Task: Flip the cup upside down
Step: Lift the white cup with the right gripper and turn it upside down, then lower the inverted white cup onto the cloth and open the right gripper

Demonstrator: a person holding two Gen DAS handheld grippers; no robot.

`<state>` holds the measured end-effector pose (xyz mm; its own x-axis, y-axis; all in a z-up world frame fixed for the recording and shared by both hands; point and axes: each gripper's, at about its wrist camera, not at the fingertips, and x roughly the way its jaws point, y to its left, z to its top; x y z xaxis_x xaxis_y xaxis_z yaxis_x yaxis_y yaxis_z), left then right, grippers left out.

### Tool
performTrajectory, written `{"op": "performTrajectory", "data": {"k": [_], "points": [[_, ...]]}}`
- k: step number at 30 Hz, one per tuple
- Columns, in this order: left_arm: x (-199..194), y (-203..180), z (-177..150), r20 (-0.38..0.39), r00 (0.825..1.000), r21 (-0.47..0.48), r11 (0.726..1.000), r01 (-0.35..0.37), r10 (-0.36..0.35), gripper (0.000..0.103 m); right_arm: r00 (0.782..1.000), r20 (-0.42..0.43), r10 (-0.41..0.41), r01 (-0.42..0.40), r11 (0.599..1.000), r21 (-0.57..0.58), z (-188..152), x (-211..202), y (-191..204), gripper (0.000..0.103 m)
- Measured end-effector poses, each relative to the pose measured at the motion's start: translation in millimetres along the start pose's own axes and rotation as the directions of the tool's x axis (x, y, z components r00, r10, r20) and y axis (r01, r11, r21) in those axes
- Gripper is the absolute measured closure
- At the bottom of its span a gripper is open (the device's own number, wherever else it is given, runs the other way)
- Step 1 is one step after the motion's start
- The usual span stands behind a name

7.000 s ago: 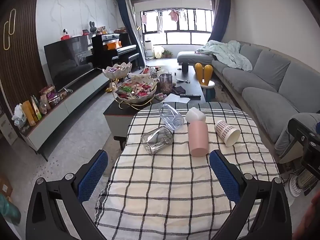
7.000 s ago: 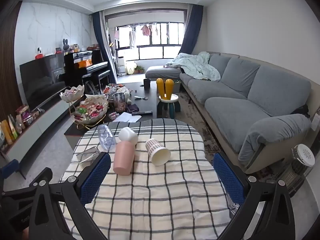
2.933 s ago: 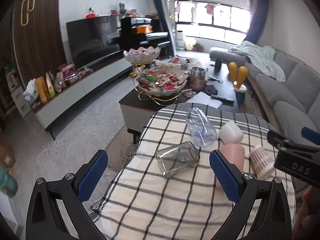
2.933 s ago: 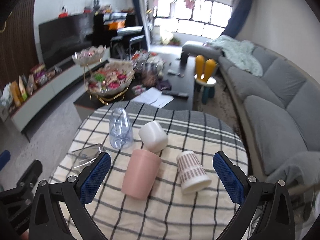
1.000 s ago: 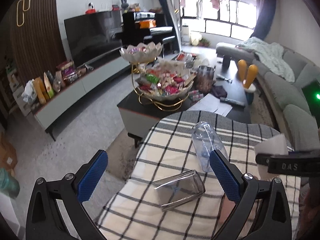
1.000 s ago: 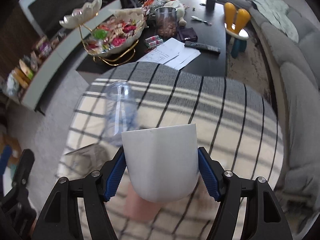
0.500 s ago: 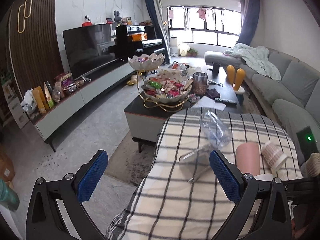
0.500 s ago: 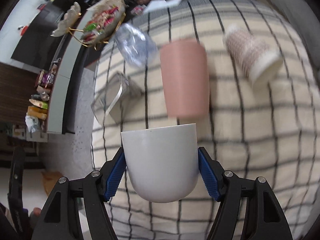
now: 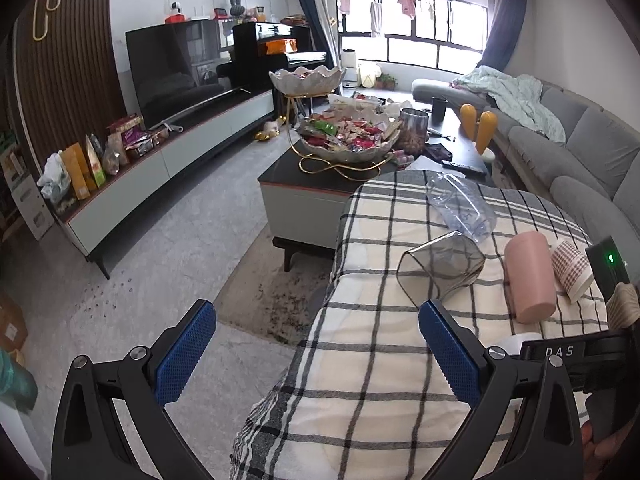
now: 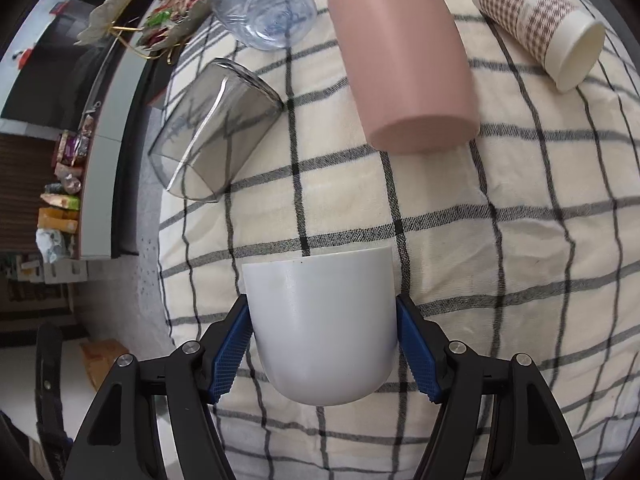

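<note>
over the checked cloth: the white cup (image 10: 320, 328) hangs in the right hand-held gripper (image 10: 324, 356), clamped by its side walls between the two blue pads (image 10: 230, 356), near the front of the worktop (image 10: 500, 240).
cup attitude: rim points away from the camera toward the cloth, rounded base toward the gripper body. i judge it turned mouth-down, or nearly so, ready to be set on its rim.
why held so: gripping the walls leaves the rim free, so it can meet the cloth flat with nothing in the way.
contact: whether the rim already touches the cloth i cannot tell; the right view looks steeply down and hides the gap.
right hand pose: tipped steeply downward over the near part of the worktop; in the left view its black body shows at the right edge, with a sliver of the white cup (image 9: 524, 338) beside it.
left hand-held gripper (image 9: 316, 354): jaws spread wide, holding nothing, aimed level across the worktop's left edge toward the room, kept aside.
neighbours: pink cup (image 10: 404, 56), patterned paper cup (image 10: 540, 20), smoky glass (image 10: 212, 132) and clear plastic cup (image 10: 264, 8) all lie on their sides further back, apart from the white cup.
next, as i judge: lower until the rim seats evenly, then release.
</note>
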<state>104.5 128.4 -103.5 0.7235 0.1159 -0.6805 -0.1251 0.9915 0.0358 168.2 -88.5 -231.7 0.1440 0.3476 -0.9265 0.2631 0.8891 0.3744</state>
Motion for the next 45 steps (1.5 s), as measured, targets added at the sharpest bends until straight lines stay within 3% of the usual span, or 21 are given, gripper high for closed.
{"op": "performTrajectory", "data": {"k": [5,9,18,23,26,27,28,33,35,39,45], "points": [[6.4,5.3,-0.6,-0.004,1.0,-0.013,1.0,0.002,-0.002,0.0,1.0,0.023,-0.017,0.017,1.0,0.003,-2.2,0.6,-0.1,0.032],[5.7,4.4,-1.1,-0.008,1.0,-0.016,1.0,0.006,-0.006,0.0,0.999,0.033,-0.023,0.023,1.0,0.003,-2.6,-4.4,-2.3,0.019],[-3.8,-7.5,-0.7,-0.015,0.999,-0.001,1.0,0.031,-0.031,0.0,0.996,0.082,-0.017,0.017,1.0,-0.001,-8.7,-24.6,-8.6,0.018],[-16.8,-26.2,0.9,-0.007,0.998,0.018,0.998,0.065,-0.065,0.0,0.988,0.152,0.011,-0.009,1.0,-0.012,-18.3,-53.5,-20.1,0.018],[-26.2,-42.1,-1.2,0.005,0.995,0.017,0.995,0.102,-0.102,0.0,0.974,0.228,0.006,0.0,1.0,-0.027,-27.2,-81.1,-31.6,0.018],[-29.4,-47.2,-2.7,0.009,0.993,0.013,0.993,0.118,-0.118,0.0,0.955,0.295,-0.02,0.031,0.999,-0.032,-35.2,-100.3,-41.4,0.018],[-32.2,-52.7,-3.9,0.014,0.991,0.008,0.991,0.13,-0.131,0.0,0.955,0.295,-0.02,0.031,0.999,-0.032,-35.2,-100.3,-41.4,0.018],[-43.7,-88.2,-23.4,0.079,0.974,-0.004,0.977,0.215,-0.214,0.0,0.879,0.459,-0.126,0.143,0.99,-0.004,-57.9,-141.6,-73.0,0.012],[-45.9,-102.8,-36.5,0.107,0.963,-0.001,0.968,0.25,-0.248,0.0,0.86,0.483,-0.163,0.179,0.984,0.012,-64.9,-147.9,-89.3,0.012],[-44.1,-130.4,-58.3,0.121,0.956,0.043,0.963,0.265,-0.268,0.0,0.843,0.488,-0.228,0.217,0.973,0.081,-79.8,-153.1,-131.5,0.012],[-35.3,-150.0,-83.3,0.206,0.937,0.116,0.957,0.264,-0.284,0.0,0.846,0.476,-0.242,0.214,0.97,0.113,-86.2,-137.5,-154.9,0.012]]}}
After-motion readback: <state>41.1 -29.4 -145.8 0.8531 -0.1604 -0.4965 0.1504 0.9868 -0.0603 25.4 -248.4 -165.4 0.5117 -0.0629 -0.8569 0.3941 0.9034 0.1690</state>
